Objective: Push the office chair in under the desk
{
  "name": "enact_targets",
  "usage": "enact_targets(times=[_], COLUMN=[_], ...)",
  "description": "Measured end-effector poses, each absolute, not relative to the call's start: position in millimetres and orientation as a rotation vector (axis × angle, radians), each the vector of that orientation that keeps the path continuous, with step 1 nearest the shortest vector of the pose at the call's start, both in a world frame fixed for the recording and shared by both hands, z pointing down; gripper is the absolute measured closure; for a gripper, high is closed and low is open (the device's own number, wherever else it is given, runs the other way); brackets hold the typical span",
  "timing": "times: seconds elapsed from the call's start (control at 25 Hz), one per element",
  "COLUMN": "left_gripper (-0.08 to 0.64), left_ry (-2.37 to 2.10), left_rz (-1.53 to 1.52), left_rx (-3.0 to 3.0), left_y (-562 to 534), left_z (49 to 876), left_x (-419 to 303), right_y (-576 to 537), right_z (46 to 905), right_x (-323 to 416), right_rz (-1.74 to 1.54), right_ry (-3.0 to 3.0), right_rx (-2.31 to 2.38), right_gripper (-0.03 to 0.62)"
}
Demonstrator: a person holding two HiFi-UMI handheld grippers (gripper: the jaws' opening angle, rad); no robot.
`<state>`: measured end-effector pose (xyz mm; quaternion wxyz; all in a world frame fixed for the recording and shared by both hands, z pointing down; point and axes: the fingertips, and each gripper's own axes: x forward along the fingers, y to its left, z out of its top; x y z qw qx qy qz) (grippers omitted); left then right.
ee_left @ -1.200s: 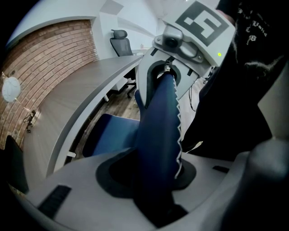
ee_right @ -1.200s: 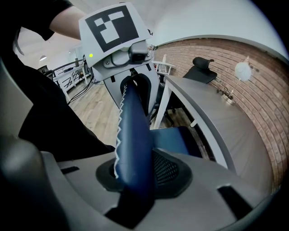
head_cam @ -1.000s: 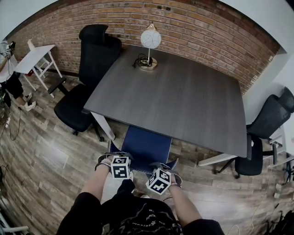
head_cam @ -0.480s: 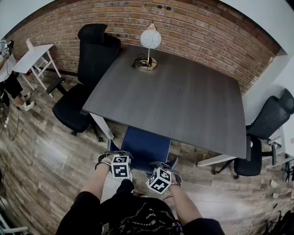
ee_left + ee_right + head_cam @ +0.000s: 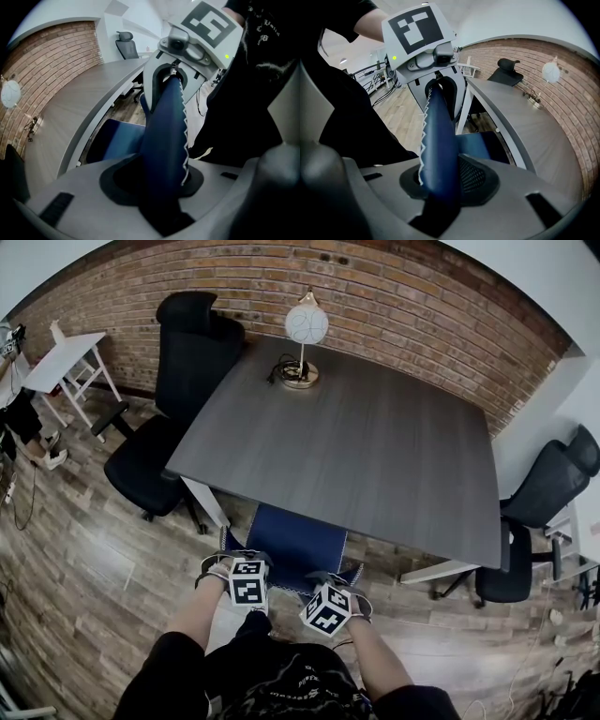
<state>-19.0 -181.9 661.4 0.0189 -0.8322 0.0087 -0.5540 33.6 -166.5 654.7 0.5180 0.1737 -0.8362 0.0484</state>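
Observation:
The blue office chair stands at the desk's near edge, its seat partly beneath the dark grey desk top. Its backrest top runs edge-on between both grippers, white stitching along one side. My left gripper is shut on the backrest's left end, which fills its jaws in the left gripper view. My right gripper is shut on the right end, seen up close in the right gripper view. The blue seat shows below the desk edge.
A globe lamp with a coiled cable stands at the desk's far side. A black office chair sits at the desk's left, another black chair at the right. A brick wall lies behind, a white folding table far left.
Nothing clear: both grippers stay clamped on the backrest and the chair sits where it was. Only the head view has shifted slightly.

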Motion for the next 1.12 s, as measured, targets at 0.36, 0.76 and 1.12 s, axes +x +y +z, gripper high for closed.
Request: enact_targets(times=[0.36,0.76,1.12], left_gripper=[0.417,0.408,0.41], left_ry=[0.026,0.027,0.005], left_rz=[-1.712,-1.719,-1.728], left_rx=[-2.585,-2.592,-2.596], left_y=[-193,-205,-212], left_z=[661,662,662], left_x=[-18,-17,-15], right_y=[-177,-189,-197], right_z=[655,655,655], right_x=[35,35,37], right_rz=[0.119,0.119,0.124], right_ry=[-2.003,-2.008,-2.005], right_rx=[0.424,0.427,0.429], right_gripper=[0.491,0.491,0.491])
